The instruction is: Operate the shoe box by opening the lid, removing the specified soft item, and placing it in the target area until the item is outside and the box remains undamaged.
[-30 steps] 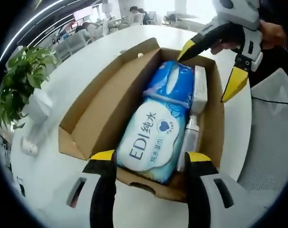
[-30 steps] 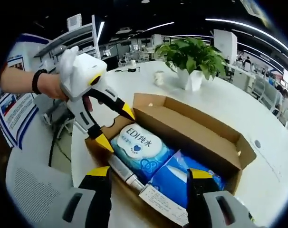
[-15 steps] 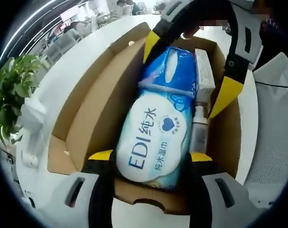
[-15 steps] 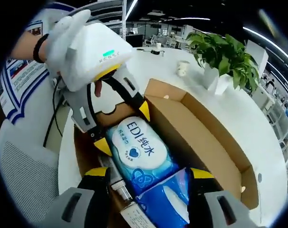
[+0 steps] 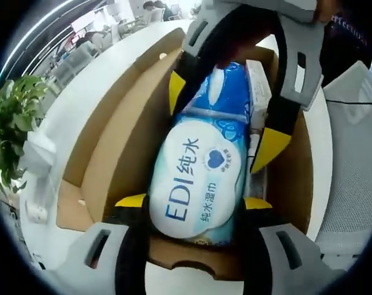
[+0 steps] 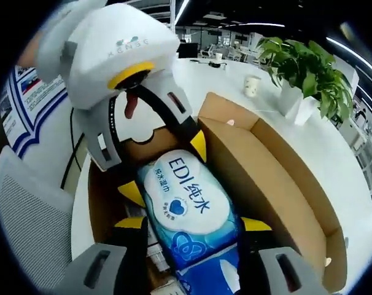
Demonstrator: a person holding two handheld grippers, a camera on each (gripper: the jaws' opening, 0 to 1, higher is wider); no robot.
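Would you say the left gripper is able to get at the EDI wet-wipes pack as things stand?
Probably yes. The box is open, nothing covers the wipes pack, and the left gripper has its open jaws either side of the near end. The right gripper straddles the far end.

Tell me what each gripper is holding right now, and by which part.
Nothing is clearly held. Both the left gripper and the right gripper are open, jaws straddling opposite ends of the wet wipes pack inside the cardboard box.

Brown cardboard shoe box [image 5: 112, 153] open on table; blue-white wipes pack [image 5: 201, 178] lying flat inside.
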